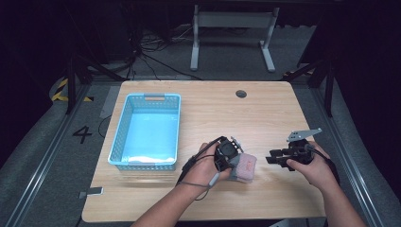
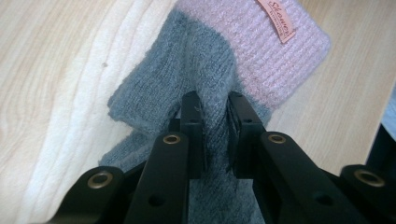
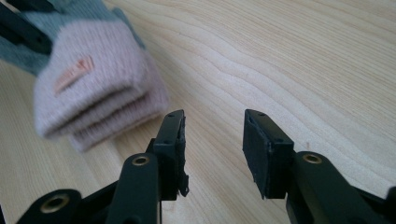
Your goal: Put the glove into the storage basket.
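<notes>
My right claw (image 3: 212,140) hangs with jaws apart over the bare bench (image 3: 280,60). Just beside its left jaw lies the folded pink-cuffed glove (image 3: 98,93).

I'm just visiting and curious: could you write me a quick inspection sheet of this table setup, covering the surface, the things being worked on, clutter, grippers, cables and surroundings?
Surface: light wooden table, with a round grommet hole near the far edge.
Job's things: grey and pink knitted sock bundle lying on the table; blue basket at the left, nothing seen inside.
Clutter: nothing seen.
Grippers: left gripper pinches the bundle's grey knit; right gripper open, just beside the bundle's pink cuff.
Cables: a black cable trails from the left gripper; loose floor cables beyond the table.
Surroundings: grey floor, white table frame, hazard tape.
</notes>
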A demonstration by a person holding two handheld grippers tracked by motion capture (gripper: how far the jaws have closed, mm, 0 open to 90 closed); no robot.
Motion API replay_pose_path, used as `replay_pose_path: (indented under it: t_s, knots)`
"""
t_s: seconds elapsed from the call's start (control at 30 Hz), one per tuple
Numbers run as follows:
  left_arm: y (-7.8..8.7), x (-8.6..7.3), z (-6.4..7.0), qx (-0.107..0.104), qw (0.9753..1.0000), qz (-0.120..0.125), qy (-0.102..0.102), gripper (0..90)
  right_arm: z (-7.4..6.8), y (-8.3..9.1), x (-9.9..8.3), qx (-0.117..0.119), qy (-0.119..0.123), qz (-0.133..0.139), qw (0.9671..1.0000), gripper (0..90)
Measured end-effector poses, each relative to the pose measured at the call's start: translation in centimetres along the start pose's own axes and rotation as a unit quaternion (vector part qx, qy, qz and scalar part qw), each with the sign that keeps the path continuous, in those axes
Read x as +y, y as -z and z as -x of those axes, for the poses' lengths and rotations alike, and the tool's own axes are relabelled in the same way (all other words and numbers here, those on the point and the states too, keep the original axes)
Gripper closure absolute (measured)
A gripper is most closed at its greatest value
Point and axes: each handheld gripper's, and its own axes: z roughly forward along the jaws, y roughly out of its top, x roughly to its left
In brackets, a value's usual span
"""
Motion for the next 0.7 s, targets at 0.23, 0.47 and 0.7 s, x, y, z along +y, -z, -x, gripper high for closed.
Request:
replay_pose_path:
  t_s: [0.23, 0.47, 0.7]
  knots:
    - [2.7, -0.5, -1.0, 0.015, 0.9997, 0.015, 0.008, 79.3, 0.2, -0.2, 0.1, 0.001, -0.001, -0.001, 1.0, 60.4]
    - [6.0, -1.3, -2.3, 0.035, 0.9988, 0.029, 0.018, 79.3, 0.3, -0.7, 0.4, 0.004, 0.002, -0.006, 1.0, 60.3]
    - [8.6, -2.6, -3.8, 0.049, 0.997, 0.048, 0.037, 79.4, 0.4, -1.2, 0.7, 0.009, 0.004, -0.011, 0.9999, 60.2]
